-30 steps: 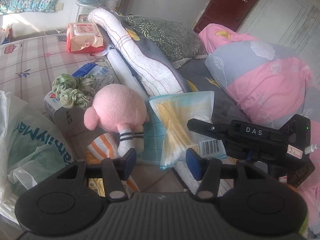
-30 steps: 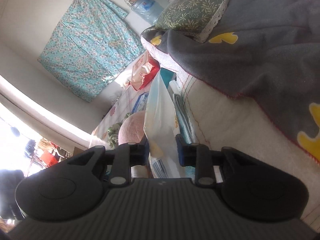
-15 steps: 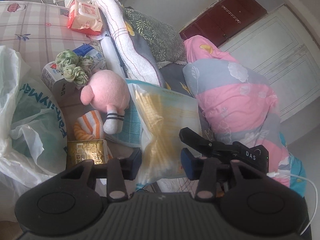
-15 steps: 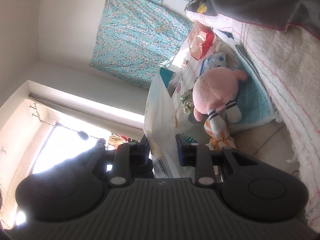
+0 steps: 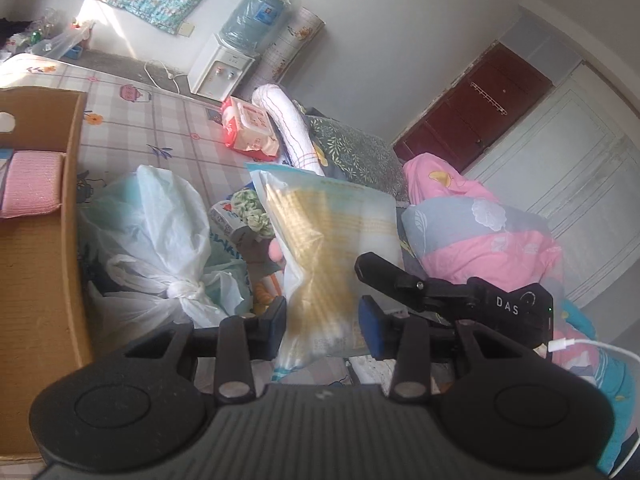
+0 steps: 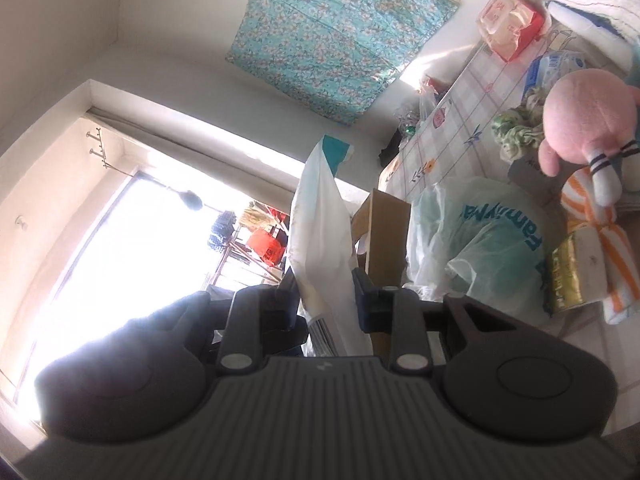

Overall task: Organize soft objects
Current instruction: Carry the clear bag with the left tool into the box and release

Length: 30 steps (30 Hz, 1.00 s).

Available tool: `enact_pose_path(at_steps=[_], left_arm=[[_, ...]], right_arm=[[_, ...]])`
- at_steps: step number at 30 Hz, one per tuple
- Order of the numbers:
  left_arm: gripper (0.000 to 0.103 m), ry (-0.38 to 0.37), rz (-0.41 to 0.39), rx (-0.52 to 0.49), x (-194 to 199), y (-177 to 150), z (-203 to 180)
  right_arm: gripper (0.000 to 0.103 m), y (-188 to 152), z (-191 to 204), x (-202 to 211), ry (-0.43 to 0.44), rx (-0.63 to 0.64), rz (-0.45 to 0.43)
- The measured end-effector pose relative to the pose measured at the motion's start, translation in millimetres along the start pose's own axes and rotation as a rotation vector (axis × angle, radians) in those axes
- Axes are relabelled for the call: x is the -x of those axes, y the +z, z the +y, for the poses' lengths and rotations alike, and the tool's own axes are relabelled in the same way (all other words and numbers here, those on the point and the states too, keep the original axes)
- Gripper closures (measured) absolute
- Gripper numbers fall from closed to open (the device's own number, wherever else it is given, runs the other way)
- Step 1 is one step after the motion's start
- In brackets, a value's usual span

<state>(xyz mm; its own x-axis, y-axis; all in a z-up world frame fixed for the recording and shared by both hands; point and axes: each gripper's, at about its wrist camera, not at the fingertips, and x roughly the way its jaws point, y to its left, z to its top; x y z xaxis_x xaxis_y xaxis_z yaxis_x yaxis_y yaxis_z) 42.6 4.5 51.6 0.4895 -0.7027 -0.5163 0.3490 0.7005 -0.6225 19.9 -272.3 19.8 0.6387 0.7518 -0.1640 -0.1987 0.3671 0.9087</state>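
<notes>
A clear plastic packet of yellow and white cloths (image 5: 332, 240) hangs in the air, held edge-on in the right wrist view (image 6: 324, 240). My right gripper (image 6: 325, 304) is shut on the packet's lower edge; its black body (image 5: 460, 300) shows in the left wrist view. My left gripper (image 5: 322, 330) straddles the packet's bottom with its jaws open, pads apart from it. A pink plush toy (image 6: 580, 120) lies on the bed. A cardboard box (image 5: 36, 264) with a pink sponge (image 5: 32, 184) stands at the left.
A knotted white plastic bag (image 5: 160, 248) lies beside the box. A green scrunchie (image 6: 516, 132), a striped orange cloth (image 6: 608, 248), a gold box (image 6: 564, 276) and a red wipes pack (image 5: 250, 128) lie on the checked bed sheet (image 5: 160, 128). Pink-grey quilt (image 5: 492, 236) at right.
Both grippers have lifted and swung left with the packet; the cardboard box has come into view. The plush toy is now mostly hidden behind the packet in the left wrist view.
</notes>
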Motion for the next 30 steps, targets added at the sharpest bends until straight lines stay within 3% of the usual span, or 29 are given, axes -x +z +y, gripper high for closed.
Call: enact_pose_path(at_steps=[8, 14, 19, 24, 30], left_arm=[[0.062, 0.185, -0.164, 0.152, 98.5, 1.5, 73.5], [0.061, 0.33, -0.212, 0.237, 125.7, 37.4, 142.0], [0.059, 0.446, -0.224, 0.28, 118.2, 78.7, 200.7], [0.059, 0.641, -0.247, 0.254, 108.7, 99.8, 235.8], [0.058, 0.664, -0.284, 0.234, 117.2, 95.5, 243.7]], right_arm=[[0.077, -27.0, 58.2, -143.4, 0.046, 0.052, 0.261], [0.077, -32.0, 77.5, -269.8, -0.012, 0.047, 0.413], [0.078, -28.8, 62.8, -357.1, -0.119, -0.042, 0.467], [0.078, -27.0, 34.4, -420.6, -0.229, -0.11, 0.47], [0.076, -34.0, -0.4, -481.9, -0.312, -0.165, 0.434]])
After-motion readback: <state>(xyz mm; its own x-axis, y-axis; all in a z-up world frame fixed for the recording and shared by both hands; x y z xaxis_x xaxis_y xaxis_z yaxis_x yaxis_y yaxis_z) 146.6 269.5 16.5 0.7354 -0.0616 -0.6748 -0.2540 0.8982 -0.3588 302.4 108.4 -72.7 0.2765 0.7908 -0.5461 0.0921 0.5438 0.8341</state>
